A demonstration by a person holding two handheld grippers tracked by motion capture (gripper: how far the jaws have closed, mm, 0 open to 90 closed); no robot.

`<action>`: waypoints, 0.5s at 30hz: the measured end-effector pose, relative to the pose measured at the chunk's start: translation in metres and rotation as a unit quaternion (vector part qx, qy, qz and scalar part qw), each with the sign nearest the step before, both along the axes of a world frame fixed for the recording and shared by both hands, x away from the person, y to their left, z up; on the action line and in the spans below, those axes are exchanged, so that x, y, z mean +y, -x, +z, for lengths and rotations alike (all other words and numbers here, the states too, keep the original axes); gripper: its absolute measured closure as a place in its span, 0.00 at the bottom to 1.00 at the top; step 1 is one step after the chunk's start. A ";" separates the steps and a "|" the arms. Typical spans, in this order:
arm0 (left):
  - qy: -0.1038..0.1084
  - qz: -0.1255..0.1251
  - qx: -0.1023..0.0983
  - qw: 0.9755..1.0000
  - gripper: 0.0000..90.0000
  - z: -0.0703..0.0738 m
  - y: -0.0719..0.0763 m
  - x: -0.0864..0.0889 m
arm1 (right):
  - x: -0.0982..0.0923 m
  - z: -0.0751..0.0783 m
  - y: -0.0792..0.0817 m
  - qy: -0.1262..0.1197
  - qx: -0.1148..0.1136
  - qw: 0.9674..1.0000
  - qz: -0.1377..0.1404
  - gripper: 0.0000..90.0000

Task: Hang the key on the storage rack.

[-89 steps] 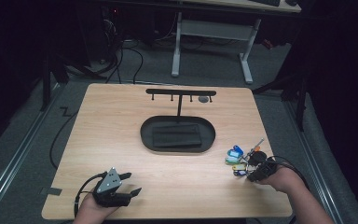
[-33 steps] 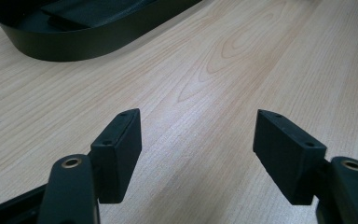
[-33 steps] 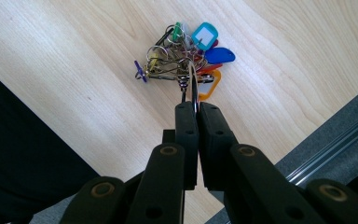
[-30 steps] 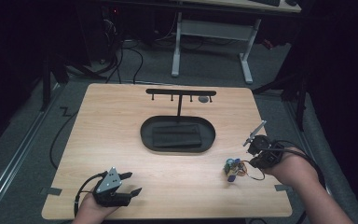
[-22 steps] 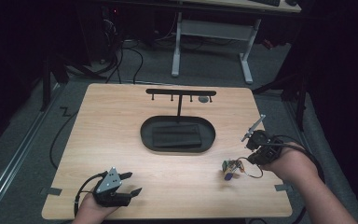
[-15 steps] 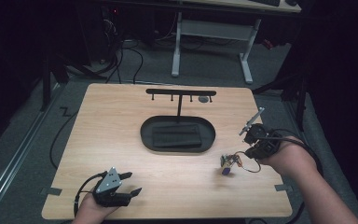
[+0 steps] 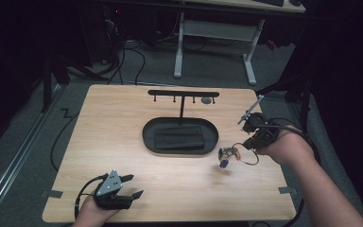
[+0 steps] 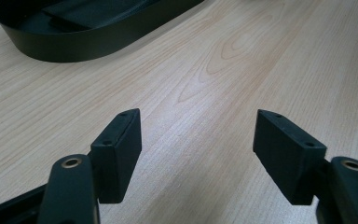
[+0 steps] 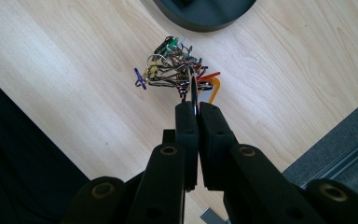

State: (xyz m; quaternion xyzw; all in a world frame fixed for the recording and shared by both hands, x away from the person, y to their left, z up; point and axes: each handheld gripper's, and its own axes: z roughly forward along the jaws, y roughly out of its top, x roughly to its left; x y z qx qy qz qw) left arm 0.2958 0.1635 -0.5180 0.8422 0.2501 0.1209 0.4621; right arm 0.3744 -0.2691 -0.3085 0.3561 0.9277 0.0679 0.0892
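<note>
The bunch of keys (image 9: 179,70) dangles by its ring from the right gripper (image 9: 192,109), whose jaws are pinched tight on that ring; the cluster hangs clear above the table (image 7: 123,123), at about ten o'clock from that gripper (image 7: 249,140) in the high view. The black hook rack (image 7: 183,93) stands at about eleven o'clock from the keys (image 7: 228,155), beyond the oval tray (image 7: 147,141), so the right hand is much the nearer. The left gripper (image 7: 130,185) rests at the near edge with its jaws wide and holding nothing.
</note>
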 end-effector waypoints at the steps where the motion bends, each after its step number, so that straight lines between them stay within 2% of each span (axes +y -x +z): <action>1: 0.000 0.000 0.000 1.000 0.37 0.000 0.000 0.000 | 0.000 0.000 -0.002 0.000 0.002 1.000 0.001 0.98; 7: -0.002 -0.001 0.000 1.000 0.37 0.000 0.000 0.000 | 0.002 0.004 -0.011 0.000 -0.003 1.000 -0.006 0.98; 15: -0.002 -0.001 0.001 1.000 0.37 -0.001 -0.001 0.000 | 0.009 0.016 -0.030 -0.002 -0.011 1.000 -0.013 0.98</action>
